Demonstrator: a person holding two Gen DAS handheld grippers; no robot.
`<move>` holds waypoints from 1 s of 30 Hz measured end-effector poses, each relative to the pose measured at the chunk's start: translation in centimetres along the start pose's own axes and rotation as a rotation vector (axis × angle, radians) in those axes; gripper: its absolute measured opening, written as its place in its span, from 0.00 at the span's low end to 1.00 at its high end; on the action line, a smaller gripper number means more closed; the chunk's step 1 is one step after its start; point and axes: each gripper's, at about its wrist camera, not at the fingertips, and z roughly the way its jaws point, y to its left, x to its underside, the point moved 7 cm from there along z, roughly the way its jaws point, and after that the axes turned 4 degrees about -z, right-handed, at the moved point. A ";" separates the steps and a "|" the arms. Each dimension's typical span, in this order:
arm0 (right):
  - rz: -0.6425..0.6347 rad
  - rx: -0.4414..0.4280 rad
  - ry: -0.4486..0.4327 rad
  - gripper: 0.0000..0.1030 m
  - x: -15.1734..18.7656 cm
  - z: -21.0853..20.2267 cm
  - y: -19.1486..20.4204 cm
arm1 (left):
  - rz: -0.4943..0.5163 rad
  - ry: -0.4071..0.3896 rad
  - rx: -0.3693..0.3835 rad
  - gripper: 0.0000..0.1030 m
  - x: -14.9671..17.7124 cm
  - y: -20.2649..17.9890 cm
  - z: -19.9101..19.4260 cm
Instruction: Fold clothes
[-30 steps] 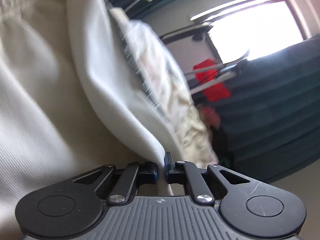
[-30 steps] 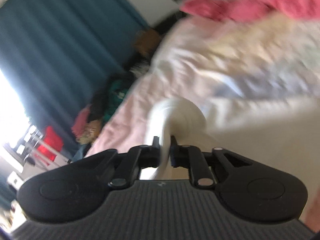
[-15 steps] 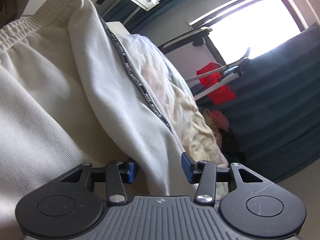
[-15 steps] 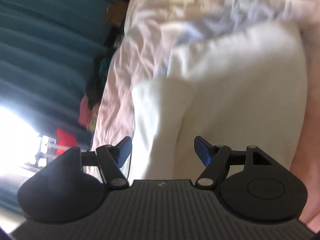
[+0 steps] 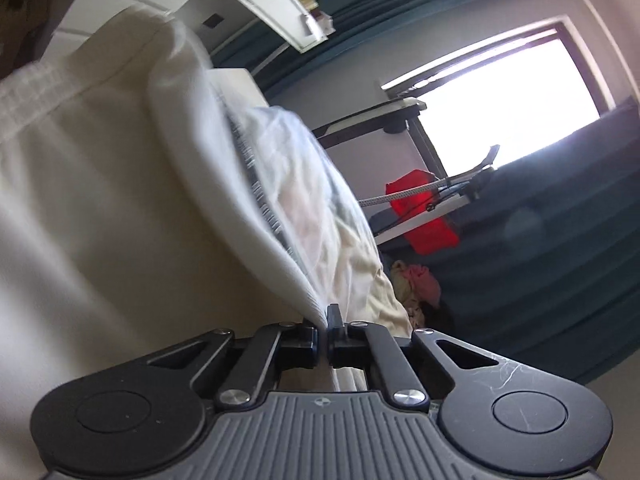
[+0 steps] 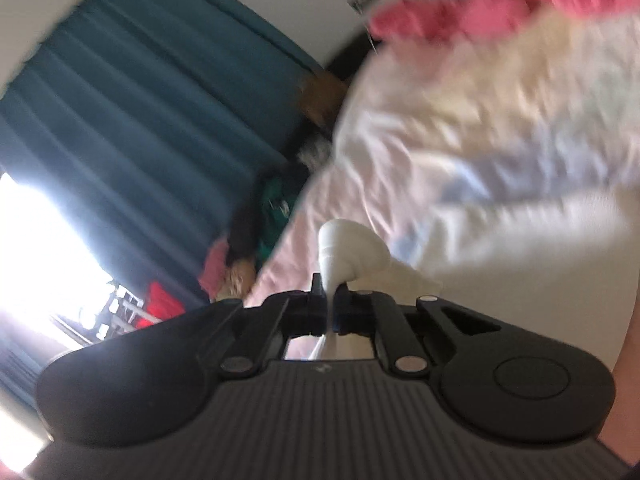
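A cream ribbed garment (image 5: 120,208) with an elastic waistband and a dark striped side trim fills the left of the left wrist view. My left gripper (image 5: 323,322) is shut on a folded edge of it. In the right wrist view the same cream garment (image 6: 520,240) stretches to the right over the bed. My right gripper (image 6: 329,292) is shut on a bunched end of it (image 6: 348,248). The view is blurred by motion.
A pale crumpled bedsheet (image 6: 460,128) covers the bed, with a pink garment (image 6: 500,4) at its far end. Teal curtains (image 5: 540,280), a bright window (image 5: 512,92), a red item on a rack (image 5: 424,212) and a pile of clothes (image 6: 256,232) stand beside the bed.
Half a second ago both grippers were open around the cream garment. Both have now shut on it, the left on a folded edge, the right on a bunched end, and the right view has swung.
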 end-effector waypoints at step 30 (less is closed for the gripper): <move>-0.260 0.108 0.133 0.77 1.7 26.9 4.5 | 0.836 0.145 -0.024 0.65 7.6 -7.9 9.1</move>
